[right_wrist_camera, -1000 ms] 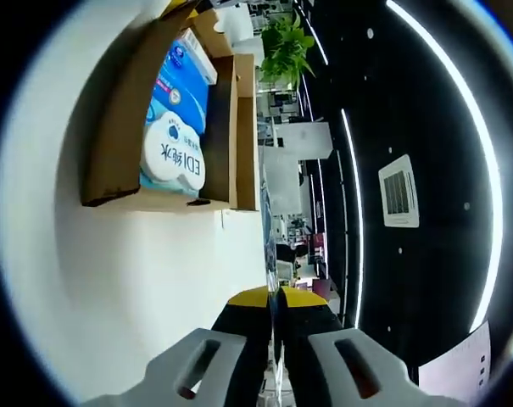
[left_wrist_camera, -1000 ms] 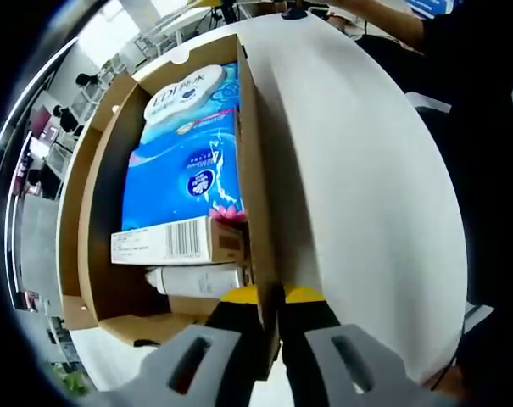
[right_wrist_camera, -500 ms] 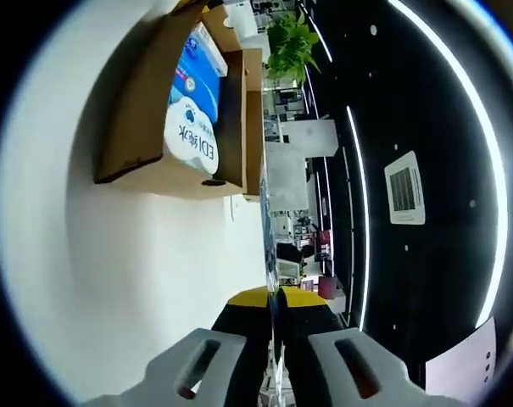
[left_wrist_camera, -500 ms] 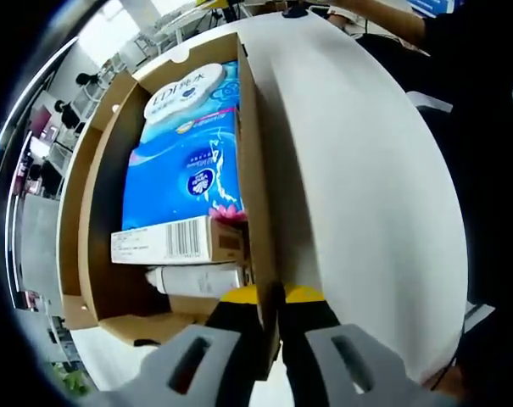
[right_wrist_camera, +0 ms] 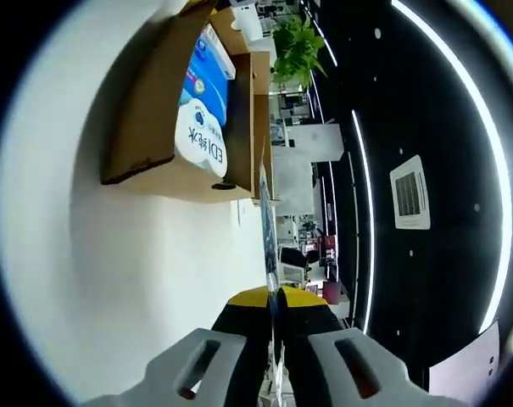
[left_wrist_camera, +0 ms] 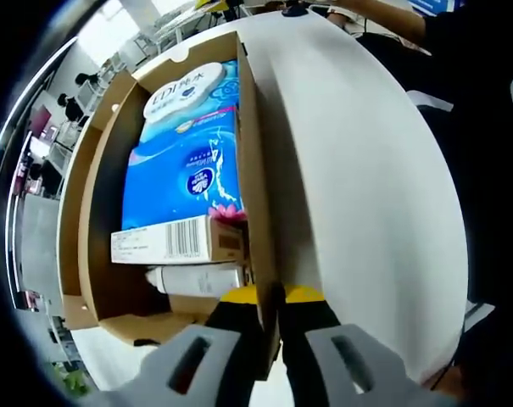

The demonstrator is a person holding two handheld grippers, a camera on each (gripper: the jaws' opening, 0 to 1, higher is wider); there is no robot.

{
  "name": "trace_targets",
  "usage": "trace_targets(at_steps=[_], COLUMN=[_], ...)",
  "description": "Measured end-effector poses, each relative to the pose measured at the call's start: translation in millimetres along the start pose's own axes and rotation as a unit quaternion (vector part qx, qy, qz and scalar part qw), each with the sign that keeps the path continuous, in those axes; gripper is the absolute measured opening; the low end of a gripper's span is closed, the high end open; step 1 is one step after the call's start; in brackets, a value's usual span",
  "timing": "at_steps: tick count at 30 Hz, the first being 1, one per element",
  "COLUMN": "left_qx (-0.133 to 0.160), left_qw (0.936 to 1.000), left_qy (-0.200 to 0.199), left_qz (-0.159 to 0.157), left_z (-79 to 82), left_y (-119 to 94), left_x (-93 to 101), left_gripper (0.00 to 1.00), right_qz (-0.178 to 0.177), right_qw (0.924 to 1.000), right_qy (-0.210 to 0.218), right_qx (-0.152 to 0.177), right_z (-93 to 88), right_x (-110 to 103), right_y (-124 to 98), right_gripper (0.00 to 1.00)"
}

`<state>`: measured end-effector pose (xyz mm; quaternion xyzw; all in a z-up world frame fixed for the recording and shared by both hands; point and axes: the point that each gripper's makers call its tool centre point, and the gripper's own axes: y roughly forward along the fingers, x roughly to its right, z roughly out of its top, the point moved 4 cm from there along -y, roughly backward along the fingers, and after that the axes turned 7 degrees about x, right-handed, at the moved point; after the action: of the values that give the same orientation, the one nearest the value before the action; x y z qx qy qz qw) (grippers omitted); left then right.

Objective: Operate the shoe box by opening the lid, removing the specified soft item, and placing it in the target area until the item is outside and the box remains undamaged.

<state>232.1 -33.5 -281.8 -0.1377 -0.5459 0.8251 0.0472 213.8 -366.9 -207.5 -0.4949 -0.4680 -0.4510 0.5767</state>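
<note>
An open brown cardboard shoe box (left_wrist_camera: 95, 212) sits on a white round table (left_wrist_camera: 366, 186), near its edge, lid already off, with a blue soft plastic pack of tissues (left_wrist_camera: 184, 161) still inside. The left gripper (left_wrist_camera: 269, 339) is clamped on the box's side wall. The right gripper (right_wrist_camera: 273, 339) pinches a thin sheet seen edge-on, probably the lid; lifting the pack out remains.
</note>
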Motion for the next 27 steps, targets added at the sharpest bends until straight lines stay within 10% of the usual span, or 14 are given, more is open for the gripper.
trace_targets(at_steps=[27], left_qx=[-0.001], left_qw=[1.0000], left_qy=[0.001], left_qz=[0.000], left_z=[1.0], left_y=[1], left_x=[0.0], left_gripper=[0.05], right_qz=[0.062], right_qw=[0.9980], right_qy=[0.002], right_qx=[0.012], right_z=[-37.8], right_x=[-36], right_y=[24], right_gripper=[0.01])
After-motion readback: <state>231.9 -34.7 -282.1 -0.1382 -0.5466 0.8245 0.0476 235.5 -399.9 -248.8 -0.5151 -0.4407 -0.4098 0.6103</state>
